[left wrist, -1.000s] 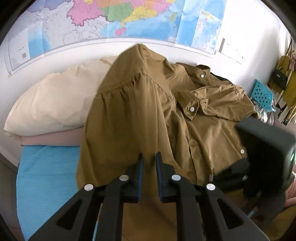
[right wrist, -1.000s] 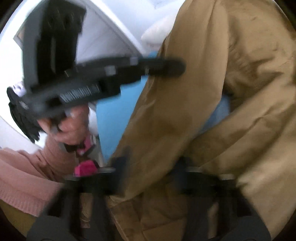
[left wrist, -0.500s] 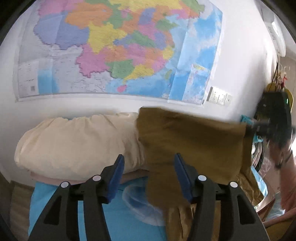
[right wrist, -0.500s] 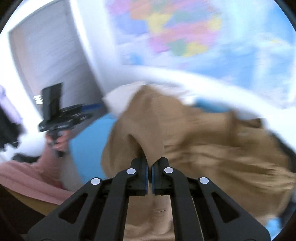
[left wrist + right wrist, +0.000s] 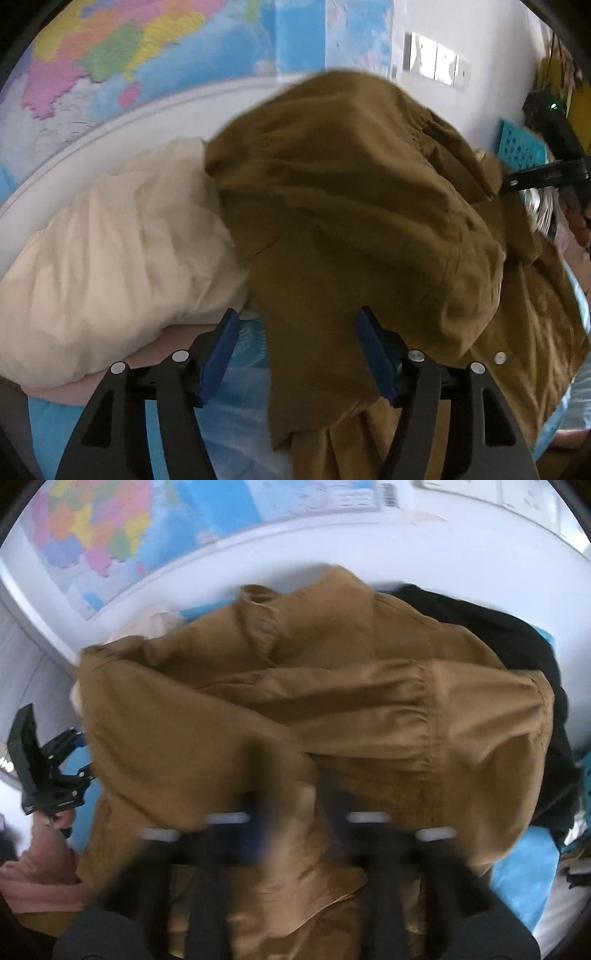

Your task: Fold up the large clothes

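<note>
While both tongs' jaws are opening, I let the brown shirt [image 5: 354,221] drop: cloth hangs between the left gripper [image 5: 295,354] jaws unpinched, and billows just ahead of the right gripper [image 5: 291,812]. I'd wait, then regrasp the hem.

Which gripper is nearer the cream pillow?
Left. The left gripper, jaws opening, sits right beside the pillow; the right gripper, also opening, is across the brown shirt from it.
</note>
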Motion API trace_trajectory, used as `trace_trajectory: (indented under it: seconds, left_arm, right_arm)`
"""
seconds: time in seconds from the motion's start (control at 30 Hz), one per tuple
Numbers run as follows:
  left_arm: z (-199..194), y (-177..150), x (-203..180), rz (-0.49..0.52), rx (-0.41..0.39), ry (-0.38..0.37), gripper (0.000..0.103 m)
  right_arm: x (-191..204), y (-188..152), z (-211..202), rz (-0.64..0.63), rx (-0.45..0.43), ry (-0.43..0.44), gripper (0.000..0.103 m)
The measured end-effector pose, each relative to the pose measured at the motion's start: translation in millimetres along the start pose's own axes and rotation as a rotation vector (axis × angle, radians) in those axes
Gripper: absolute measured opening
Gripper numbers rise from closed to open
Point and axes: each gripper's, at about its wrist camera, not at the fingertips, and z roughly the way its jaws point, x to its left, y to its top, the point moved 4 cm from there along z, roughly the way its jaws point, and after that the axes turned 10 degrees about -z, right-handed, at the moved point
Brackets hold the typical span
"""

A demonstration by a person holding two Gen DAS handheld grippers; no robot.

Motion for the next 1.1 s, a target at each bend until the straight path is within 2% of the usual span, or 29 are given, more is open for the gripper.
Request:
trace_trajectory:
  seconds: [0.03, 0.13, 0.2, 0.27, 0.3, 0.4, 0.5, 0.57, 0.63, 0.67, 0.73, 0.83, 0.93, 1.0, 1.1]
  left_arm:
    - [3, 1, 1, -0.001, 0.003, 0.009, 0.074]
    - [10, 1, 6, -0.023, 0.013, -0.005, 0.075]
    - [16, -1, 8, -0.042, 0.025, -0.027, 0.075]
    - [22, -4, 9, -0.073, 0.038, -0.049, 0.075]
    - [26, -5, 10, -0.095, 0.045, -0.06, 0.075]
    - [31, -10, 17, -0.136, 0.051, -0.078, 0.075]
    - [33, -14, 23, -0.168, 0.057, -0.105, 0.071]
    - [34, -19, 25, -0.181, 0.067, -0.134, 0.057]
    - [36, -23, 25, -0.184, 0.078, -0.162, 0.045]
    - [36, -25, 26, -0.181, 0.077, -0.164, 0.038]
    - [34, -28, 25, -0.171, 0.061, -0.174, 0.033]
    - [26, -34, 33, -0.213, 0.035, -0.211, 0.02]
    - [14, -34, 52, -0.294, 0.001, -0.294, 0.017]
    - [10, -35, 56, -0.305, -0.009, -0.312, 0.016]
    - [9, -46, 62, -0.313, 0.009, -0.3, 0.016]
  right_arm:
    - [0, -1, -6, -0.014, -0.018, -0.006, 0.075]
    - [22, 10, -41, -0.089, -0.098, -0.017, 0.076]
    - [59, 32, -59, -0.213, -0.167, -0.002, 0.078]
    - [107, 54, -63, -0.324, -0.201, 0.057, 0.088]
    - [125, 63, -58, -0.36, -0.196, 0.082, 0.092]
    - [184, 93, -27, -0.459, -0.14, 0.176, 0.091]
    - [228, 118, 16, -0.536, -0.067, 0.205, 0.089]
    - [241, 129, 52, -0.54, 0.036, 0.209, 0.08]
    - [242, 132, 76, -0.522, 0.125, 0.24, 0.043]
    - [239, 135, 82, -0.503, 0.148, 0.267, 0.035]
    - [228, 145, 81, -0.465, 0.119, 0.289, 0.009]
    - [200, 172, 62, -0.366, 0.009, 0.341, 0.007]
    - [178, 190, 64, -0.274, -0.055, 0.401, 0.007]
    - [176, 192, 82, -0.252, -0.052, 0.407, 0.007]
    - [181, 191, 124, -0.227, -0.016, 0.393, 0.01]
